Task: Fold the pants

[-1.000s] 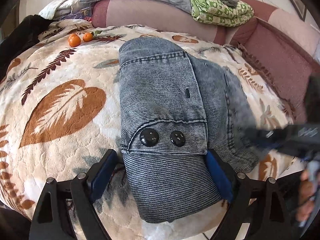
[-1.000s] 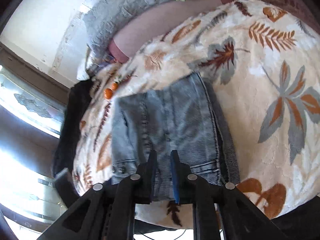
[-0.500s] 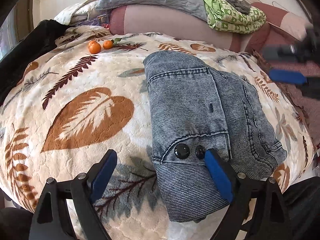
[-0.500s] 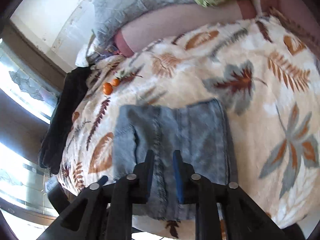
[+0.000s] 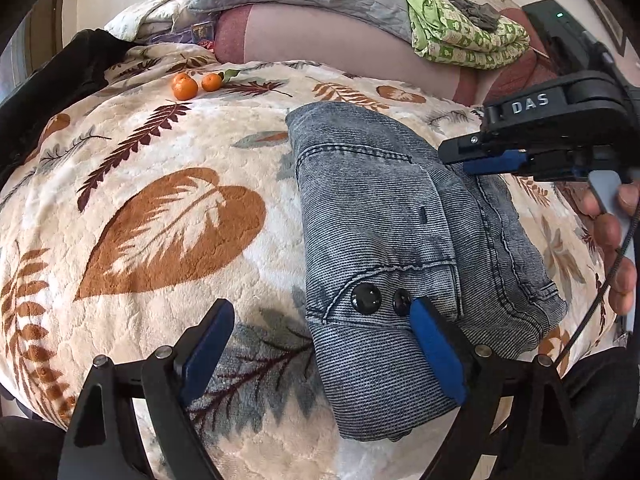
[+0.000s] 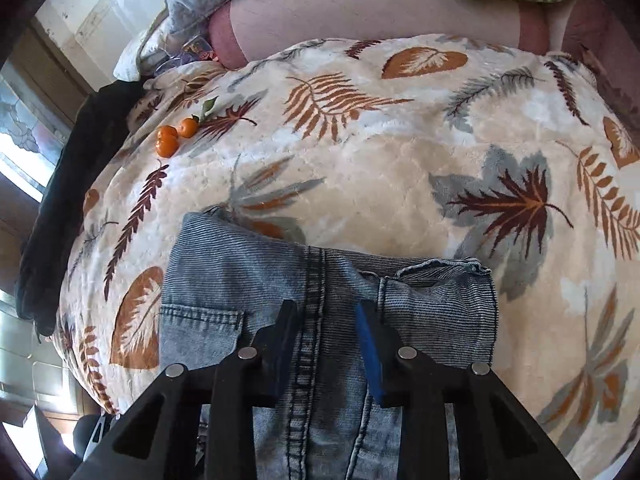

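Pants (image 5: 384,248), blue denim, are seen folded into a thick stack on the leaf-print blanket (image 5: 160,216), near its front edge. Denim is judged heavy, soft but bulky, not slippery, not fragile; layers would likely shift if lifted from one corner. Best hold is judged at the folded edge, through all layers, near the two black buttons (image 5: 378,299). Left gripper (image 5: 324,354) is held wide apart, empty, one blue pad just over the waistband side, no cloth pinched. Right gripper (image 6: 326,350) is seen narrow, jaws just closing a little, hovering over the seam with nothing clamped between them. Two oranges (image 5: 196,84) lie well apart.
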Demonstrator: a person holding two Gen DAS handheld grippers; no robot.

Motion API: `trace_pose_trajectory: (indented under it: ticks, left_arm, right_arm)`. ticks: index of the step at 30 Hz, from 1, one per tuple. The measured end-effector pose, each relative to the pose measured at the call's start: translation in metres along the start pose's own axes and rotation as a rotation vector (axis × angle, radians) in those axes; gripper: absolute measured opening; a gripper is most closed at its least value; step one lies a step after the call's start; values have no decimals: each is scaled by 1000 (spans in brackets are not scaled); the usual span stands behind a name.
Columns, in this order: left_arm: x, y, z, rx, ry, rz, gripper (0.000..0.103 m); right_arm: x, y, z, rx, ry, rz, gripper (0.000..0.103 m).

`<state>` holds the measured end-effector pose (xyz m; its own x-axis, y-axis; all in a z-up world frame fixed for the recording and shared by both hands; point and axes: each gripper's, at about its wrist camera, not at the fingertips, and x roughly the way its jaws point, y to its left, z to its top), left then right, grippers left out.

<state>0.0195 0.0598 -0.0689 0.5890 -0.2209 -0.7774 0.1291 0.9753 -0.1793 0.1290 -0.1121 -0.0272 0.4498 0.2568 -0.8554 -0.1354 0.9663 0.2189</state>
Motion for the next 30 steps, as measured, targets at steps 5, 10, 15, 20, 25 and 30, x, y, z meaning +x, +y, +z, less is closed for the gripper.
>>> trace_pose_trajectory:
  ticks: [5, 10, 15, 20, 25, 30]
  left_arm:
    - [0, 0, 0, -5, 7, -6, 91]
    - [-1, 0, 0, -12, 3, -4, 91]
    - [-1, -2, 0, -8, -2, 10, 91]
    - [-1, -1, 0, -5, -4, 6, 91]
    - [0, 0, 1, -8, 0, 0, 91]
    - [2, 0, 2, -10, 4, -5, 91]
  right_arm:
    - [34, -12, -25, -68, 116, -59, 47]
    - [3, -7, -10, -22, 55, -18, 47]
    - [-28, 44, 23, -177, -23, -15, 59]
    - [-3, 104, 55, -361, 27, -76, 78]
    - [43, 145, 73, -503, 135, -169, 78]
    - [89, 160, 72, -607, 287, -249, 78]
